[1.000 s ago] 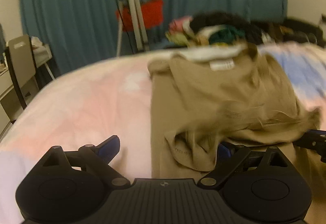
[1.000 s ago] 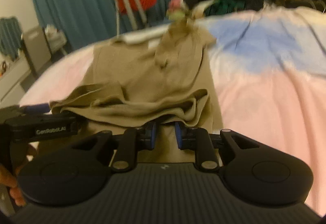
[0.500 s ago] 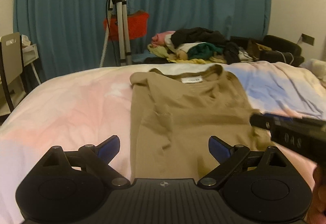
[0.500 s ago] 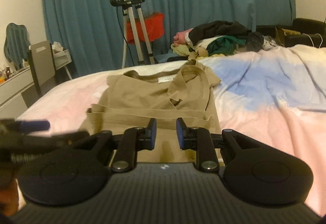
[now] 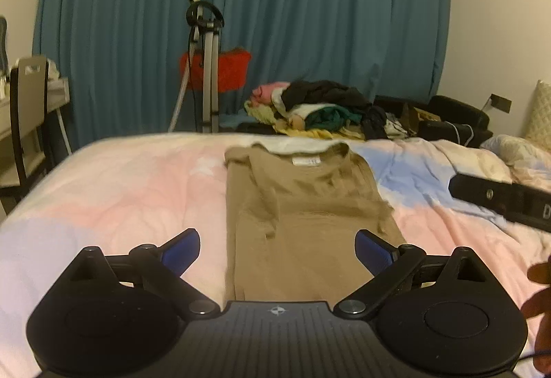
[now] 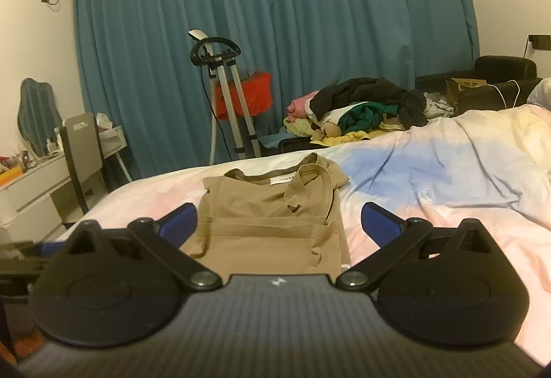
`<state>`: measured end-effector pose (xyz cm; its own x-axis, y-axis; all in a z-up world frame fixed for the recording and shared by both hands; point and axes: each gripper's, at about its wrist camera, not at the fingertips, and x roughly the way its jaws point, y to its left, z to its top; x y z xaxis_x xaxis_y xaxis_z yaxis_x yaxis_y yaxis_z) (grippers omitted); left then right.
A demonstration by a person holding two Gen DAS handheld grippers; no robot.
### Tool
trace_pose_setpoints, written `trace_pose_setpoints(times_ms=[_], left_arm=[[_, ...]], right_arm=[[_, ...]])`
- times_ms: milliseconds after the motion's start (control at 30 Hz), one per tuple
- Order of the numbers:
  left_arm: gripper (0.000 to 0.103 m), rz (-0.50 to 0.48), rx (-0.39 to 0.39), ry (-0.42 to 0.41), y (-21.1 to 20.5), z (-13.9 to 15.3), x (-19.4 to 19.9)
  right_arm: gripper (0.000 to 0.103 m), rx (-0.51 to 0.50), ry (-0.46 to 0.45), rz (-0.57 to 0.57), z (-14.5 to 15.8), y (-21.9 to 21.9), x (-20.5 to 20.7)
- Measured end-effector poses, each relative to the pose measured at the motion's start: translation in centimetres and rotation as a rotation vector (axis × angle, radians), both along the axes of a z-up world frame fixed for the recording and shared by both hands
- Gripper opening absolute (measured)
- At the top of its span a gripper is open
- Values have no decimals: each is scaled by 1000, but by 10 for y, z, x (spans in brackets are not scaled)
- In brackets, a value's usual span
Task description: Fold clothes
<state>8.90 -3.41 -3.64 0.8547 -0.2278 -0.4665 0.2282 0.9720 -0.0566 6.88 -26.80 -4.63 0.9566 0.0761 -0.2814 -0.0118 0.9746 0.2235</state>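
**Inspector:** Start with the garment.

**Assistant:** A tan shirt [image 5: 303, 216] lies flat on the bed [image 5: 113, 192], folded into a narrow rectangle. Its collar and white neck label face the far edge. In the right wrist view the shirt [image 6: 272, 223] shows one sleeve doubled over its upper part and a horizontal fold line across the middle. Nothing is touching it.

**Inspector:** Left gripper?

**Assistant:** The left gripper [image 5: 277, 249] is held above the near end of the shirt, blue fingers [image 5: 180, 252] spread wide, nothing between them.

**Inspector:** Right gripper?

**Assistant:** The right gripper [image 6: 279, 223] is also above the near end. Its jaws have just been opening and now stand fully apart; its pads [image 6: 380, 223] are clear of the cloth and carry nothing. Its black body also appears at the right edge of the left wrist view, with part of a hand [image 5: 539, 305] below it.

**Inspector:** Surroundings?

**Assistant:** The bed cover is pastel pink, blue and white. Beyond the far edge sits a pile of mixed clothes [image 5: 320, 109], well apart from the shirt. A garment steamer stand [image 6: 224, 95] is in front of a teal curtain [image 6: 275, 16], with a red item [image 6: 246, 95] behind it. A chair [image 5: 26, 116] is beside a desk on the left.
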Motion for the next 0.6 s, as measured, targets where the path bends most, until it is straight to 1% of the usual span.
trace_pose_setpoints(times_ms=[100, 133, 267, 467, 600], left_arm=[[98, 5, -35, 54, 5, -6, -10], [98, 3, -58, 77, 7, -7, -11], [98, -20, -125, 174, 5, -18, -9], [97, -5, -266, 409, 13, -50, 11], [96, 33, -375, 539, 27, -70, 24]], right_arm=[[103, 3, 18, -15, -5, 1, -10], [103, 6, 31, -16, -7, 2, -11], [103, 6, 68, -32, -13, 4, -13], [103, 66, 118, -59, -23, -4, -7], [103, 71, 140, -85, -28, -6, -6]])
